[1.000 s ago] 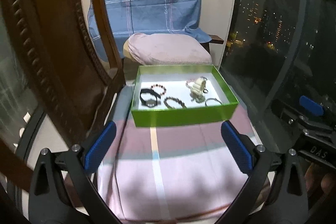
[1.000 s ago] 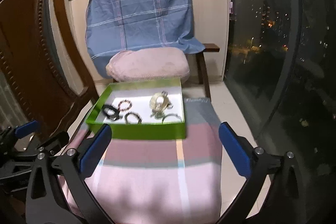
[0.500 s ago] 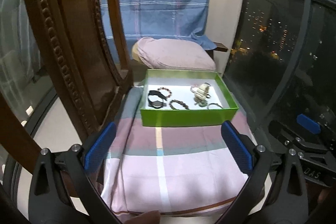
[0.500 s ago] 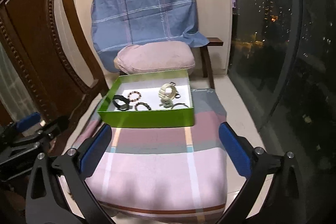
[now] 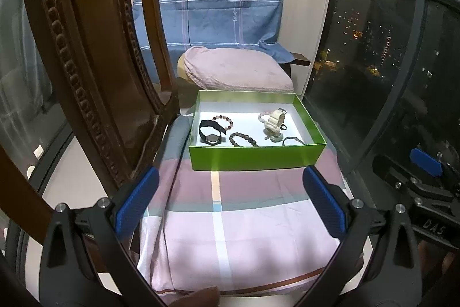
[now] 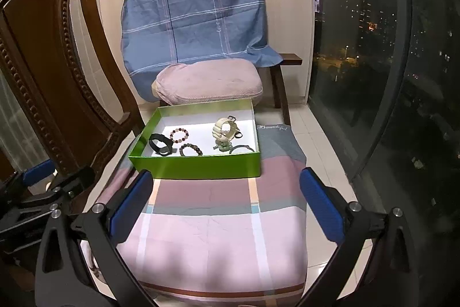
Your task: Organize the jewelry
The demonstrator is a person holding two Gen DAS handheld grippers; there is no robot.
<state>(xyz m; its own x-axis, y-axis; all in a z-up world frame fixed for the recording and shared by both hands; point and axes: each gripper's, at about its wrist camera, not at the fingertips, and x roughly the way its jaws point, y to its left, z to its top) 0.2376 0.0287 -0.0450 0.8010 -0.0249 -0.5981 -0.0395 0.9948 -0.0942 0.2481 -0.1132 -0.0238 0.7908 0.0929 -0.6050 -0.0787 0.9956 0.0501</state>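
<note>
Green box (image 5: 256,156) crowded; my left gripper (image 5: 230,203) and right gripper (image 6: 225,199), both wide and empty, risk snagging neighbouring bracelets.

We see a glossy green card box (image 6: 198,164) w/ matt white inside, beaded bracelets (image 6: 179,134), soft striped cloth (image 6: 212,232), carved polished wood chair (image 6: 43,62) at 9 o'clock, ribbed blue plastic finger pads (image 6: 320,209).
</note>
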